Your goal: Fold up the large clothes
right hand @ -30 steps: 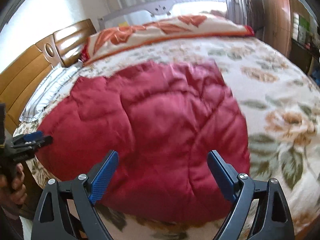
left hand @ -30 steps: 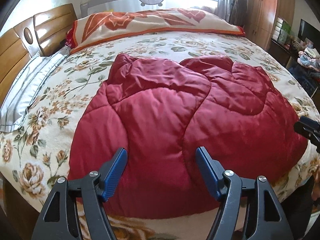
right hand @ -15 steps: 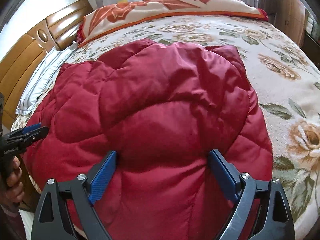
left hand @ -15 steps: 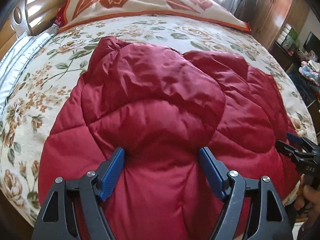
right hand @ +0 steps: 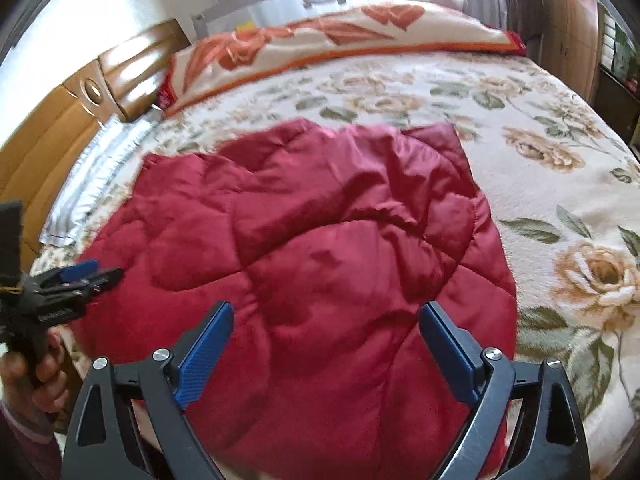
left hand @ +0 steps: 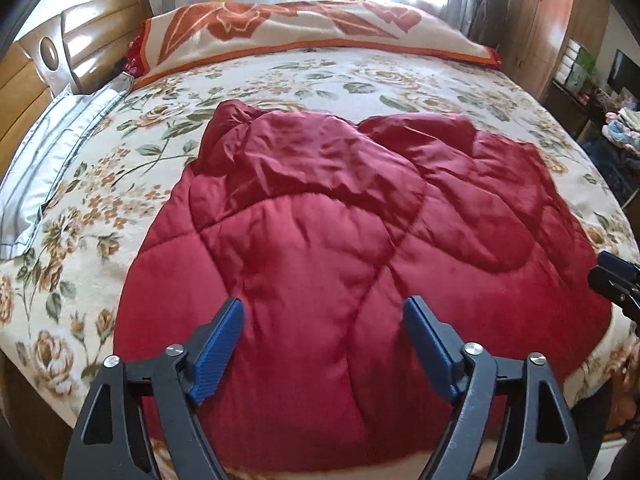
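A large red quilted jacket (left hand: 340,248) lies spread on the floral bed (left hand: 280,80), its near hem at the bed's front edge; it also shows in the right wrist view (right hand: 320,248). My left gripper (left hand: 322,320) is open and empty, hovering above the jacket's near left part. My right gripper (right hand: 326,324) is open and empty above the jacket's near right part. The right gripper shows at the right edge of the left wrist view (left hand: 616,280). The left gripper shows at the left edge of the right wrist view (right hand: 72,280).
A folded floral blanket (left hand: 312,28) lies along the bed's far side. A grey pillow (left hand: 52,152) and wooden headboard (left hand: 48,52) are at the left. A wardrobe (left hand: 540,20) and cluttered shelf (left hand: 600,92) stand at the right.
Both grippers dipped close to the jacket half a second ago and have now pulled back and up. Both stayed open. The jacket lies much as before.
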A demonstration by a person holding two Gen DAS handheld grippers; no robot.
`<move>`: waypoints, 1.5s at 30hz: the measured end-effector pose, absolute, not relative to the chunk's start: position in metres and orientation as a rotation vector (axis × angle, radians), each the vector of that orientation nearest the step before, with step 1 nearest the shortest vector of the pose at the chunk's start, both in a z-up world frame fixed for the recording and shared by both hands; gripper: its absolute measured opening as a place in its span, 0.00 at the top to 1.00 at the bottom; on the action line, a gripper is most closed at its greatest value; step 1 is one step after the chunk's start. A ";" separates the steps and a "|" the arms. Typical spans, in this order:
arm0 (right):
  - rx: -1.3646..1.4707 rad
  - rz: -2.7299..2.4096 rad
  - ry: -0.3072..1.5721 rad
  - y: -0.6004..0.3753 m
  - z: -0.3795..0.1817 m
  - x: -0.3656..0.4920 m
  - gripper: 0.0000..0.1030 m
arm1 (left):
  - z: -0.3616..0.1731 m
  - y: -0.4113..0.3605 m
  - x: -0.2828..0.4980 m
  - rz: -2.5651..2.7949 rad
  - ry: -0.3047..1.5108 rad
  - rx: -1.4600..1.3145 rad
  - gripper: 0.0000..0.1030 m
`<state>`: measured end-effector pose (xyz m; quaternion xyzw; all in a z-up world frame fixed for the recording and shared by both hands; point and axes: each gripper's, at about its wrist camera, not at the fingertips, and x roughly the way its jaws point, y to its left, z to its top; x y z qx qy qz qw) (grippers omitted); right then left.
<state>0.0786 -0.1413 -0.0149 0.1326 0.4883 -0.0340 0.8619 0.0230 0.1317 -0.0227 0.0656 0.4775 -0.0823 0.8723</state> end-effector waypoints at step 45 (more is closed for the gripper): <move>0.091 0.056 1.137 -0.097 -0.006 -0.006 0.04 | 0.001 0.131 -0.063 -0.200 0.955 0.394 0.01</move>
